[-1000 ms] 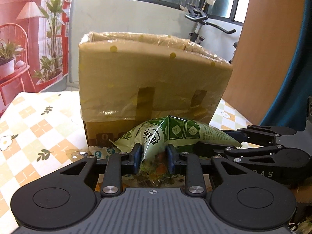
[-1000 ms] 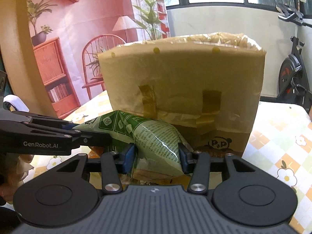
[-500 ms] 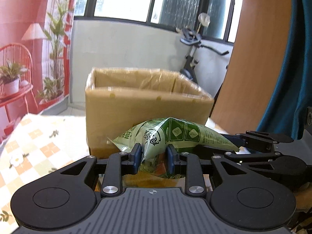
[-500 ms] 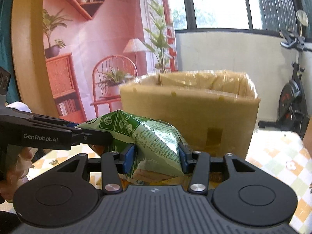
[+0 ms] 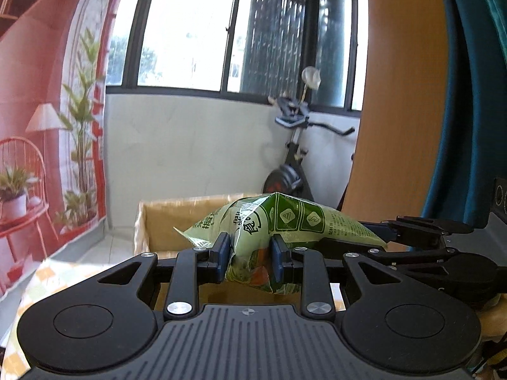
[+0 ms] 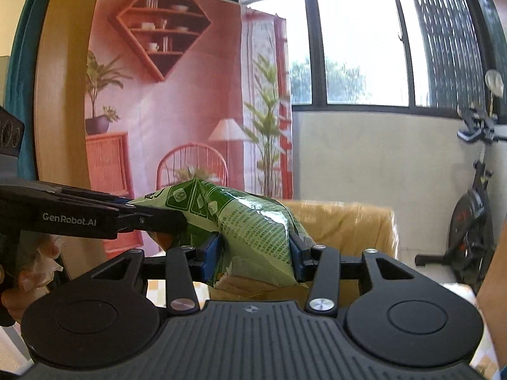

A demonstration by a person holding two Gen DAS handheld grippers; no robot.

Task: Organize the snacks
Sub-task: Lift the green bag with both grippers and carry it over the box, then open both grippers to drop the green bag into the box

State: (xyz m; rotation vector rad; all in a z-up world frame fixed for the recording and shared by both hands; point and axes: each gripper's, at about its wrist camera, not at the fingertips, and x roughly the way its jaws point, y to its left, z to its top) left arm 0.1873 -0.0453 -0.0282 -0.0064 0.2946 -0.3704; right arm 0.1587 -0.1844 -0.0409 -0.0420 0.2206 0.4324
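Observation:
A green snack bag (image 5: 285, 221) hangs in the air, held from both ends. My left gripper (image 5: 248, 255) is shut on one end, its blue pads pinching the crumpled foil. My right gripper (image 6: 256, 253) is shut on the wider part of the same snack bag (image 6: 247, 224). Each gripper shows in the other's view: the right gripper (image 5: 412, 237) reaches in from the right, the left gripper (image 6: 95, 218) from the left. Behind and below the bag stands an open cardboard box (image 5: 177, 221), lined with plastic; its rim (image 6: 348, 218) is level with the bag.
The box stands on a table with a checked cloth (image 5: 41, 281). An exercise bike (image 5: 291, 164) stands by the white wall behind. A wooden panel (image 5: 396, 95) rises at the right, a red printed backdrop (image 6: 177, 110) at the left. A hand (image 6: 19, 281) grips the left tool.
Both grippers have risen with the bag held between them. The box, which filled the view before, now sits low, with its open top showing behind the bag.

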